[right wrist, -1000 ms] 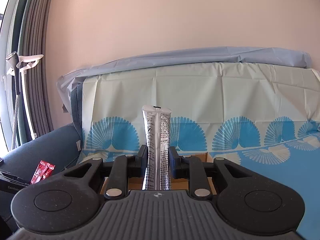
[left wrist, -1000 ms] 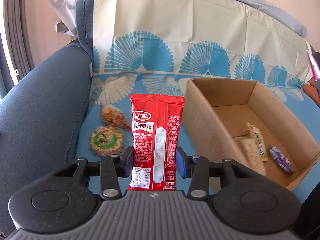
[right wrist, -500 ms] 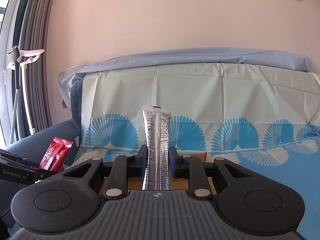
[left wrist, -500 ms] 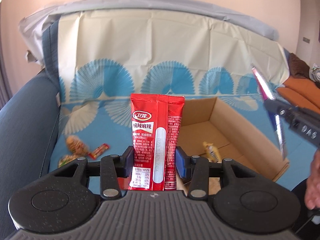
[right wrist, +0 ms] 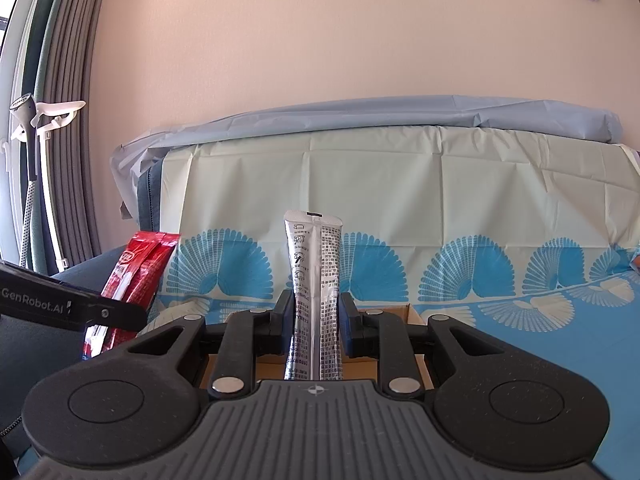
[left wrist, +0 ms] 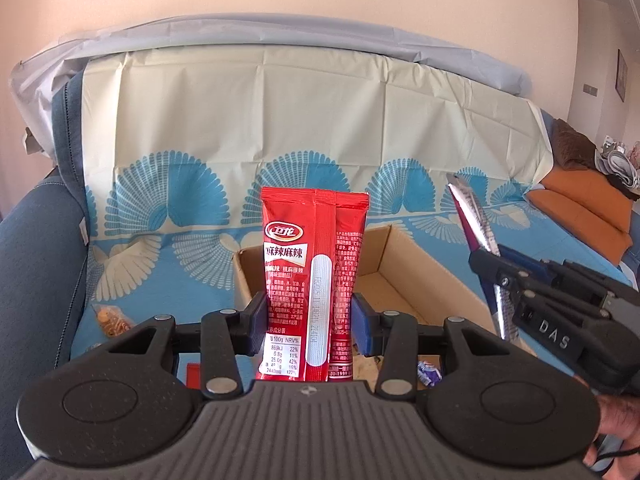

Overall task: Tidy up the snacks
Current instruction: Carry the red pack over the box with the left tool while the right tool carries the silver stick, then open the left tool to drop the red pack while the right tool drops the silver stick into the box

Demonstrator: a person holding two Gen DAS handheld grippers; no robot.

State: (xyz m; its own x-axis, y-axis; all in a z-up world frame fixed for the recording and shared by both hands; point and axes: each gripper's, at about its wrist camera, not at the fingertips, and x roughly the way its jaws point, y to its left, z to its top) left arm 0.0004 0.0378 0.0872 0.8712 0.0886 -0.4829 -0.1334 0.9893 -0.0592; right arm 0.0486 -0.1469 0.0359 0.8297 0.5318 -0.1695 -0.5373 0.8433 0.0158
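Observation:
My left gripper (left wrist: 308, 320) is shut on a red snack packet (left wrist: 312, 264) that stands upright between its pads, above the near left part of an open cardboard box (left wrist: 420, 276). The right gripper (right wrist: 314, 320) is shut on a slim silver snack packet (right wrist: 314, 280), also upright, over the box's near side. From the left wrist view the right gripper (left wrist: 486, 264) shows at the right with the silver packet (left wrist: 472, 216). In the right wrist view the red packet (right wrist: 136, 276) appears at the left. A small blue-wrapped candy (left wrist: 428, 374) lies in the box.
The box sits on a sofa covered by a blue and cream fan-print sheet (left wrist: 180, 240). A bag of brown snacks (left wrist: 110, 316) lies on the sheet left of the box. The sofa's dark blue armrest (left wrist: 36, 264) rises at the left. A hand (left wrist: 616, 436) holds the right gripper.
My left gripper has risen and swung right with the red packet, so the box now lies behind it and the right gripper has come into its view. The right gripper has stayed still.

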